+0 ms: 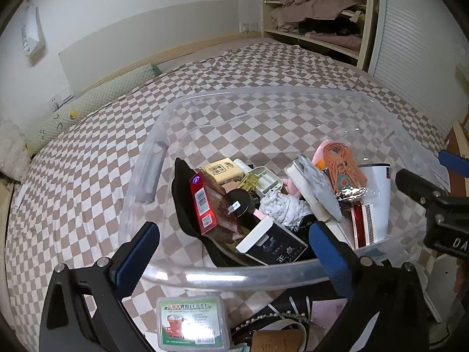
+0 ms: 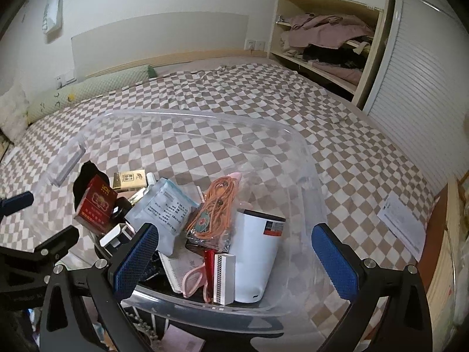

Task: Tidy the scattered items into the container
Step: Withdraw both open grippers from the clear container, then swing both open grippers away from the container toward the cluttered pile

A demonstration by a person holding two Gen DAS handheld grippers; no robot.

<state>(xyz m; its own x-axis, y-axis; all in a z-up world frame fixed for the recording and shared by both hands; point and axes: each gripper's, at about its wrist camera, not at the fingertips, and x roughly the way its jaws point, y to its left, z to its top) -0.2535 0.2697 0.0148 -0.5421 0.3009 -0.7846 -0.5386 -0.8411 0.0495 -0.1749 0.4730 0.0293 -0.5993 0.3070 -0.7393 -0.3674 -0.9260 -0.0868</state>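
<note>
Clear plastic container [image 1: 152,173]: sitting on the checked bed [image 1: 88,176], its long axis running from the near rim toward the headboard; contents crowding the near end. Red cigarette pack [image 1: 202,205]: leaning upright against a black pouch [image 1: 181,193] at the left. White cup-shaped carton [image 2: 258,252]: lying with its long axis toward the near rim, base nearest; matchbox [image 2: 224,278] standing just beside it. Orange cord bundle [image 2: 217,208]: resting on top, lengthwise. Small clear LED-lamp box [image 1: 192,325]: lying outside, below the near rim. Left tool [image 1: 231,252]: fingers spread wide, gripping nothing. Right tool [image 2: 234,261]: spread likewise, holding nothing.
</note>
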